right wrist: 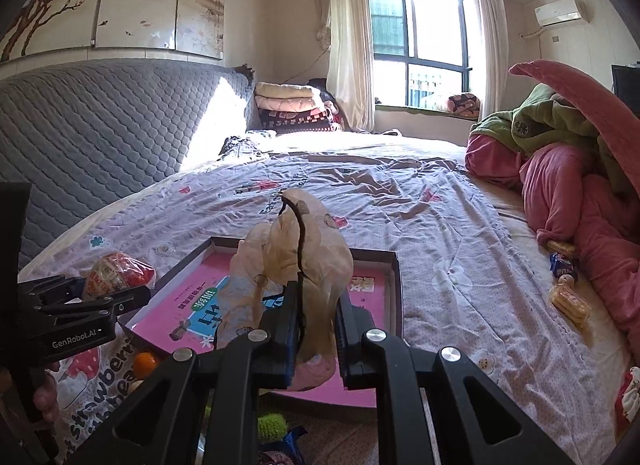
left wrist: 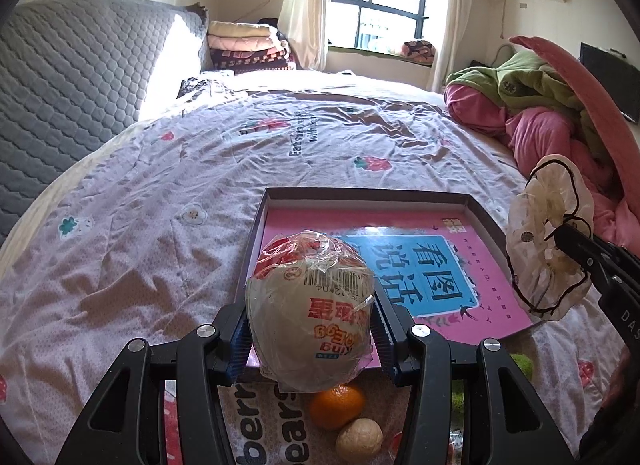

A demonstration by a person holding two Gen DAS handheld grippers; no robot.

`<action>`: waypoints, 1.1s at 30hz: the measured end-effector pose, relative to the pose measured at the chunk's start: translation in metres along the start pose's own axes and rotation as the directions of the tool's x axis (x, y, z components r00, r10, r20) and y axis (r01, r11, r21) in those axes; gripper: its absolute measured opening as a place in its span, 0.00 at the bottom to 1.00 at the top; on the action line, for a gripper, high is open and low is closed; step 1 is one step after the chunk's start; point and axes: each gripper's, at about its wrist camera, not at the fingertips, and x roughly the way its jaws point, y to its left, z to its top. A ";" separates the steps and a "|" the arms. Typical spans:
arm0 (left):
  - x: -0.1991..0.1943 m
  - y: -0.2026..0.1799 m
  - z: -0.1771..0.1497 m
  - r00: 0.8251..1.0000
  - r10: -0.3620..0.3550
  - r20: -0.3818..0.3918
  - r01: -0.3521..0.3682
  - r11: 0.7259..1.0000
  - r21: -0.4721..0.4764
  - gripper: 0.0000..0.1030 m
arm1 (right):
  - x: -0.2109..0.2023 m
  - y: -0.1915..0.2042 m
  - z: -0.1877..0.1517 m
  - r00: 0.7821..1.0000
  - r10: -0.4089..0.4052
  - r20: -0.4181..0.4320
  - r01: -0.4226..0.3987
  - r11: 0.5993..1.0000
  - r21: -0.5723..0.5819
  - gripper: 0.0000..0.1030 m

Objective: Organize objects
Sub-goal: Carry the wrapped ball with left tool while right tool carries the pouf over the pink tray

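So both grippers are loaded up over the bed [left wrist: 168, 201]. The left gripper [left wrist: 310, 339] has its jaws clamped on a plastic-wrapped egg toy [left wrist: 310, 305], a beige ball with red print and a barcode, held up off the sheet right at the near left corner of the box [left wrist: 362, 196]. The right gripper [right wrist: 316, 325] is squeezed down narrow on a scrunchie [right wrist: 298, 261], that sheer beige frilly one with the dark trim, and it's hanging above the box's near edge; from the left camera you can see it off to the right, over the box's right side. The box is a shallow dark-walled tray sitting on the strawberry-print sheet, with a pink and blue book [left wrist: 452, 265] lying flat inside. Down near me on the sheet there's an orange [left wrist: 338, 407] and a walnut [left wrist: 359, 441] just beside each other, under the egg toy, plus a fuzzy green thing [right wrist: 272, 425] near the box's front edge. Some snack packs [right wrist: 568, 293] lie over by the pink blanket [right wrist: 560, 185] on the right. A hand [right wrist: 44, 397] shows under the left gripper in the right camera.
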 end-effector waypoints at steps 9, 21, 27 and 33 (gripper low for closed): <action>0.025 0.005 0.015 1.000 0.023 -0.020 -0.023 1.000 0.004 0.51 | 0.022 -0.006 0.005 0.999 -0.020 -0.031 0.019 1.000 -0.023 0.16; 0.061 0.003 0.021 0.995 0.011 -0.094 -0.009 1.000 0.024 0.51 | 0.056 -0.015 -0.006 0.990 -0.035 -0.134 0.033 0.999 -0.022 0.16; 0.076 -0.001 0.016 0.992 0.026 -0.126 -0.022 0.999 0.033 0.51 | 0.069 -0.019 -0.015 0.981 -0.026 -0.190 0.027 1.000 0.003 0.16; 0.084 0.000 0.012 0.987 0.039 -0.154 -0.033 0.999 0.038 0.51 | 0.076 -0.017 -0.019 0.975 -0.032 -0.220 0.032 0.999 -0.003 0.20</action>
